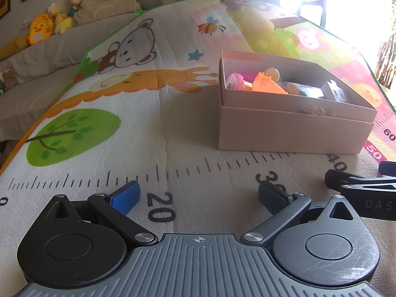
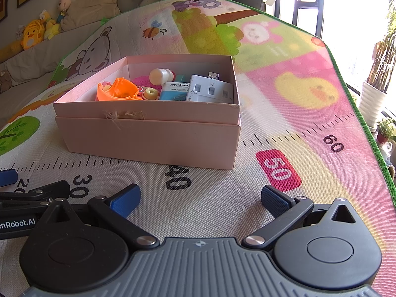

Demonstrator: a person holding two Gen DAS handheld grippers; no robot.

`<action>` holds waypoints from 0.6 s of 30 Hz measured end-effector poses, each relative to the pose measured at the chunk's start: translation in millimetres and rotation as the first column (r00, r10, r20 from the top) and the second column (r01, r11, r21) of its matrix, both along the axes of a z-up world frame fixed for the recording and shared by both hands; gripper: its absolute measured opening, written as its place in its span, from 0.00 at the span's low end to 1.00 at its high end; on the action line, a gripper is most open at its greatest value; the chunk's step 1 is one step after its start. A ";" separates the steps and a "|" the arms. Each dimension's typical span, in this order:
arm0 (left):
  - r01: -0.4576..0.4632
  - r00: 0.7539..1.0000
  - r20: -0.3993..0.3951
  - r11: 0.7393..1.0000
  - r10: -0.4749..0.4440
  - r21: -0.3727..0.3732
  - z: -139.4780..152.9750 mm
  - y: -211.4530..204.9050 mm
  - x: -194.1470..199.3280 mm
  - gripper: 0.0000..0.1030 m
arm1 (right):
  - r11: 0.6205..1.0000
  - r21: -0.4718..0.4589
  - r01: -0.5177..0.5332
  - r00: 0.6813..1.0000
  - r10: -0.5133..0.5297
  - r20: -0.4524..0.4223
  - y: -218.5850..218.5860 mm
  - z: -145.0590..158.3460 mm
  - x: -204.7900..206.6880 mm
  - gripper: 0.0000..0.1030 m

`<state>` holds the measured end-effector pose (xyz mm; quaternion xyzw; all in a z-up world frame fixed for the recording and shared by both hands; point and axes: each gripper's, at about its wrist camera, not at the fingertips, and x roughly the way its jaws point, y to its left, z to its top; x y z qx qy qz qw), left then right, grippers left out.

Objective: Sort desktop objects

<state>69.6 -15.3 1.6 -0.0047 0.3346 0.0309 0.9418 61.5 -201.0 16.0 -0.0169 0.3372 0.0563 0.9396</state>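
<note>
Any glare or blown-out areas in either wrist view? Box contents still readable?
Left wrist: window top right is blown out, flare washes over the mat's far corner; box interior partly shaded, items hazy. Right wrist: window also overexposed but less bleed; orange toy and white USB hub read clearly. Both: strong fisheye bending.

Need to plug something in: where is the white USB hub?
In the right wrist view, the white USB hub lies inside the pink box, at its right end beside the blue eraser.

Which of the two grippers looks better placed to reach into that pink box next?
Probably the right gripper: the pink box sits almost straight ahead of it. For the left gripper the box lies off to its right. Both are open and empty.
</note>
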 end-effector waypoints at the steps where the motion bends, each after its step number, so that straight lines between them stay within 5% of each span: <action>1: 0.001 1.000 0.000 1.000 -0.001 -0.007 -0.2 1.1 0.3 1.00 | 1.000 0.001 0.000 1.000 0.000 0.000 0.0 0.0 0.6 1.00; 12: 0.001 1.000 -0.001 1.000 -0.001 0.002 0.2 -1.8 0.1 1.00 | 1.000 0.000 0.000 1.000 0.000 0.000 0.3 -0.1 0.8 1.00; 18: 0.008 0.998 -0.064 1.000 -0.008 0.000 5.2 -1.5 3.7 1.00 | 1.000 0.001 0.000 1.000 0.000 0.000 0.3 -0.2 -0.1 1.00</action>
